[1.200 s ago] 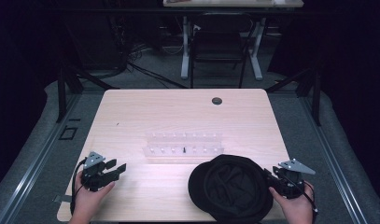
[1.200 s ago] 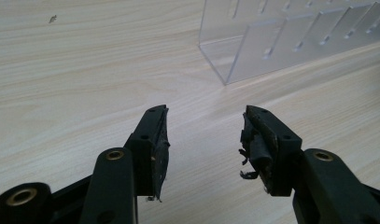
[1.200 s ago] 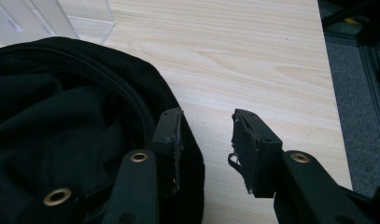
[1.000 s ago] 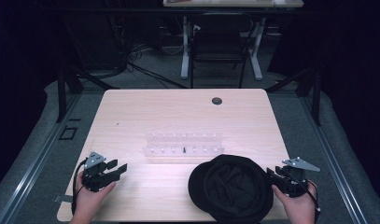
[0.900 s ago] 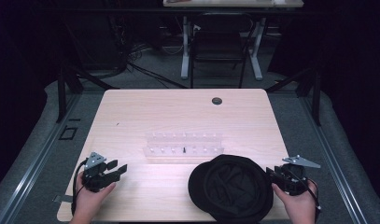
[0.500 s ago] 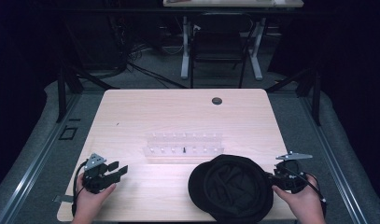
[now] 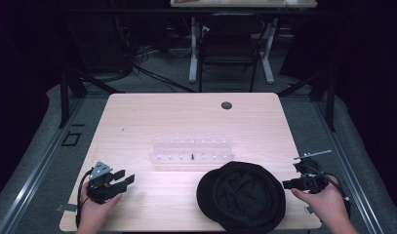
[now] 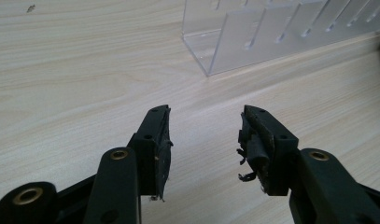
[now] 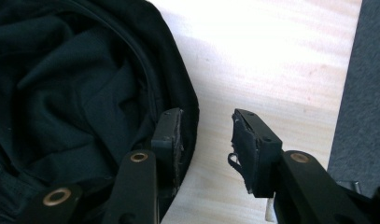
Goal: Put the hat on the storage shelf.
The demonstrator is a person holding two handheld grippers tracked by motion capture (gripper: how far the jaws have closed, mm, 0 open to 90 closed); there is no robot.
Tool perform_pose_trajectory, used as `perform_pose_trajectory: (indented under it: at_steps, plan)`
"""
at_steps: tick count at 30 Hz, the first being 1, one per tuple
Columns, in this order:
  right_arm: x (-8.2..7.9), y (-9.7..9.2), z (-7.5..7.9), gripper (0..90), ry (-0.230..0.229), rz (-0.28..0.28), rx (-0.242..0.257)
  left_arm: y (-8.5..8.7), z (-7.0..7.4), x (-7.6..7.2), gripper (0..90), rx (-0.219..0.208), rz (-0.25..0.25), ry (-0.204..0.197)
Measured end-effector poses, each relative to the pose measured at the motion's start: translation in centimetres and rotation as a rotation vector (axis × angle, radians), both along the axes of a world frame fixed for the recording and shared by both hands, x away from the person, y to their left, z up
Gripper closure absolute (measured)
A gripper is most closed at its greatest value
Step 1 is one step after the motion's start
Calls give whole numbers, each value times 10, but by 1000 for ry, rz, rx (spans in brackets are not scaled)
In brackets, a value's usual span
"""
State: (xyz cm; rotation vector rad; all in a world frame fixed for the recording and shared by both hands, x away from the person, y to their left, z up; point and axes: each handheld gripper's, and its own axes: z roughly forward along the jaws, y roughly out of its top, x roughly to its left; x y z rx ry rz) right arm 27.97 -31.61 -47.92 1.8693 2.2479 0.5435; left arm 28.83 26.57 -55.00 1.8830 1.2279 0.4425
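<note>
Right hand-held gripper [image 9: 206, 144] with jaws apart at the hat [image 7: 242, 195] rim; left hand-held gripper [image 8: 204, 149] apart, idle. Only loose lining may be caught if closed shallowly, letting the hat slip.

One wooden table [image 7: 152, 117] stood in the high view, and on it lay one black cap [image 7: 241, 196] and one clear plastic rack [image 7: 192, 151] made of two slotted rows. One small dark round fitting [image 7: 227, 105] sat in the tabletop near its far edge, and one small dark peg [image 7: 191, 156] stood in the rack's near row. Two grippers were counted, the left gripper [image 7: 124, 176] and the right gripper [image 7: 289, 184], each with two black jaws and each held in one hand; beyond the table stood one dark chair [image 7: 228, 51].
</note>
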Motion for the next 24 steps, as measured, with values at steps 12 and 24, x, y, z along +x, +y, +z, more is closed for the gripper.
perform_pose_trajectory:
  at_steps: [12, 24]
  plan:
    - [-2, -3, -24, 637, 67, 5, 12, -2, -2, 1, 526, 5, -9, 17]
    - [11, -7, -30, 691, 158, -31, 115, -2, -3, 1, 526, 1, -6, 10]
